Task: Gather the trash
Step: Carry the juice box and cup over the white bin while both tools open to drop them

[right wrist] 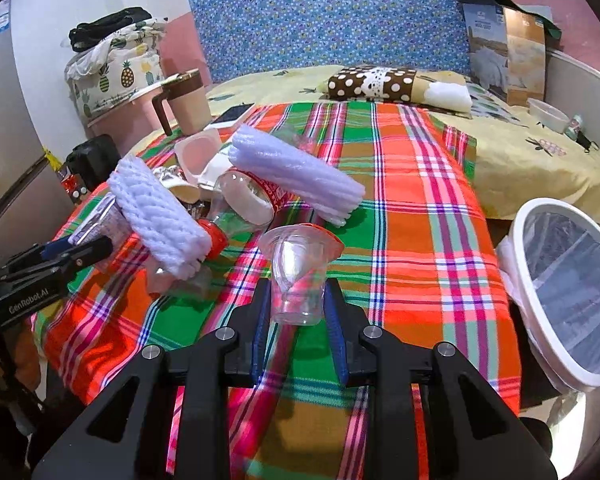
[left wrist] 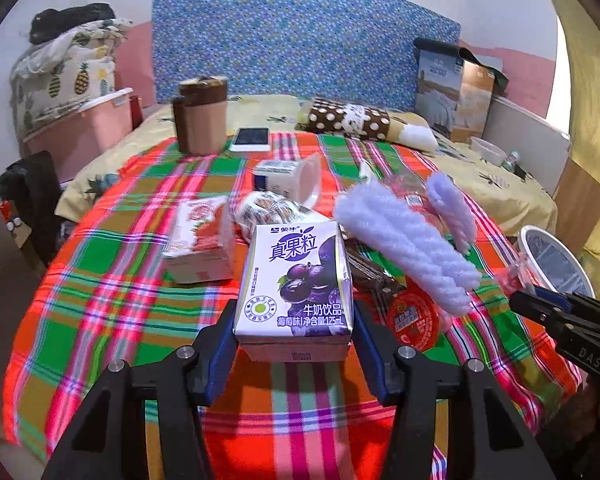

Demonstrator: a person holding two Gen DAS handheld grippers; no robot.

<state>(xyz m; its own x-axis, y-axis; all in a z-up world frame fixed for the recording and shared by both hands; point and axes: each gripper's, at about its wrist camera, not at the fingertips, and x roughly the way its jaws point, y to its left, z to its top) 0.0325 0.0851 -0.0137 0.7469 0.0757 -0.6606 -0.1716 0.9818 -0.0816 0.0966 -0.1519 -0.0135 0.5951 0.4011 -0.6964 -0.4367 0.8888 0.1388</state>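
Purple grapes and white panels mark the small milk-drink carton (left wrist: 296, 280), which stands upright between the blue-padded fingers of the left gripper (left wrist: 294, 332), clenched on its lower sides; whether its base rests on the plaid cloth (left wrist: 112, 300) or hangs just above it cannot be told. Just behind it lie a red-and-white carton (left wrist: 200, 240) on its side, a crumpled printed wrapper (left wrist: 264, 206) and a tipped yogurt cup (left wrist: 292, 180). To its right sit a white foam net sleeve (left wrist: 404, 240) and a red-lidded jelly cup (left wrist: 414, 318). In the right wrist view the right gripper (right wrist: 298, 304) grasps a clear plastic cup (right wrist: 298, 272), upright with a peeled red foil lid hanging at its rim, held over the cloth. A second foam net sleeve (right wrist: 296, 172) lies across an empty bottle (right wrist: 248, 196) beyond it. At the cloth's right edge stands a white bin with a bag liner (right wrist: 516, 248), well apart from both held items. A brown lidded mug (left wrist: 200, 116) and a phone (left wrist: 252, 139) rest at the far end.
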